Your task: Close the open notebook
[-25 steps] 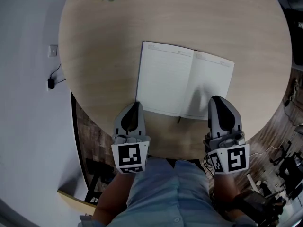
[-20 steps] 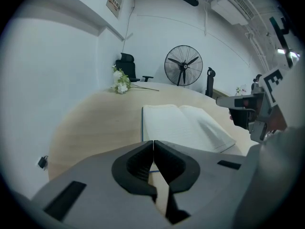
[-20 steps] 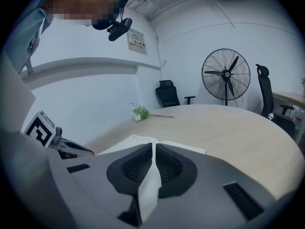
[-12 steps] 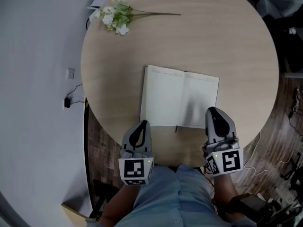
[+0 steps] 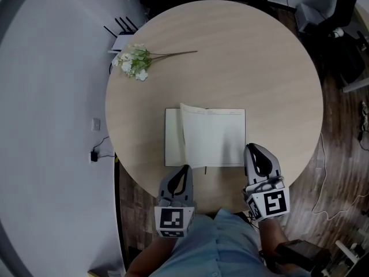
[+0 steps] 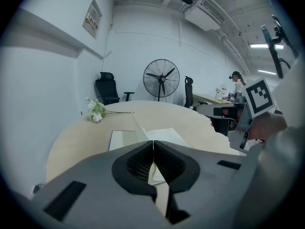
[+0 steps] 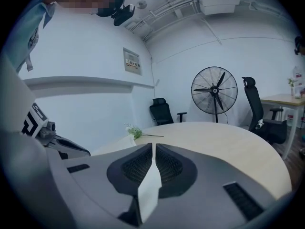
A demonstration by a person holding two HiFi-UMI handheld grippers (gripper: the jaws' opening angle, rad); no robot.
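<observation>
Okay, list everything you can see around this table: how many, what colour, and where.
table: one, round, light wood, centre of the head view.
notebook: one, white pages, lying open near the table's near edge, one leaf standing up.
flower sprig: one, white blooms on a green stem, far left of the table.
router: one, white with black antennas, just past the table's far left rim.
fan: one, black, standing beyond the table.
office chairs: two, black, either side of the fan.
left gripper: one, grey, jaws together and empty, at the near rim.
right gripper: one, grey, jaws together, by the notebook's right edge.
</observation>
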